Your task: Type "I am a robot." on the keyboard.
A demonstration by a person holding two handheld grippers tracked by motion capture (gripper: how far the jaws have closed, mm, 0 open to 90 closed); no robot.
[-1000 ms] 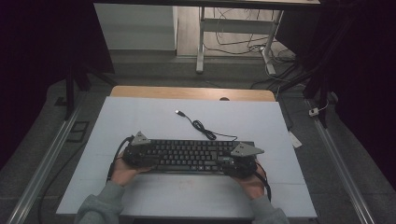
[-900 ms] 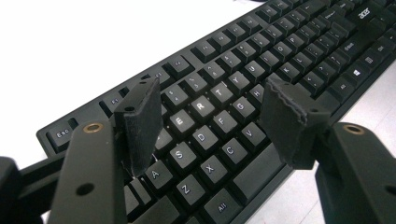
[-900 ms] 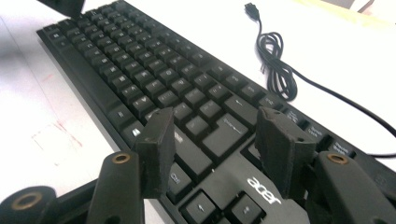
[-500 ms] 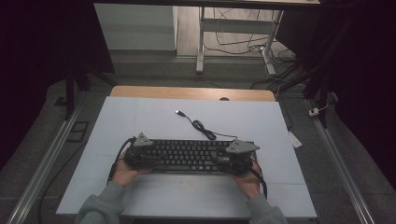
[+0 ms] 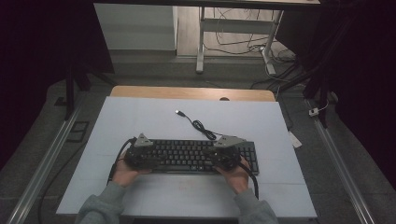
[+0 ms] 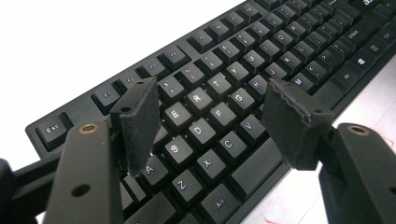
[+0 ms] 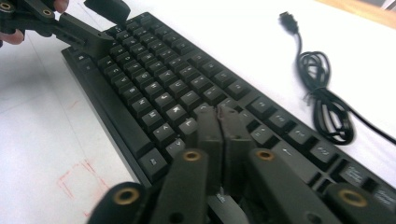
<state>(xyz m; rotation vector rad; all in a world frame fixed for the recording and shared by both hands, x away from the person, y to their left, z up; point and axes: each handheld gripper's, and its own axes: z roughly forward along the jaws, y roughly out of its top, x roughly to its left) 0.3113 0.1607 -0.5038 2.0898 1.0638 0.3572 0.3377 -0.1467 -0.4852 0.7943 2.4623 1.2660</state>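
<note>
A black keyboard (image 5: 187,156) lies flat near the front of the white table (image 5: 140,116). Its black cable (image 5: 201,126) runs back in a small coil to a USB plug (image 5: 179,112). My left gripper (image 5: 142,151) hovers open over the keyboard's left end. In the left gripper view its pads (image 6: 140,116) straddle the letter keys of the keyboard (image 6: 219,84), with nothing between them. My right gripper (image 5: 225,153) is shut over the right part of the key block. In the right gripper view its closed tips (image 7: 219,116) rest at the keys of the keyboard (image 7: 154,79).
The coiled cable (image 7: 322,93) lies on the table just behind the keyboard. A wooden strip (image 5: 191,93) edges the table's far side. Metal rails (image 5: 44,163) run along both sides of the table, and a desk frame (image 5: 201,42) with loose wires stands beyond.
My right gripper has slid left along the keyboard, from its right end toward the middle. The left gripper has hardly moved.
</note>
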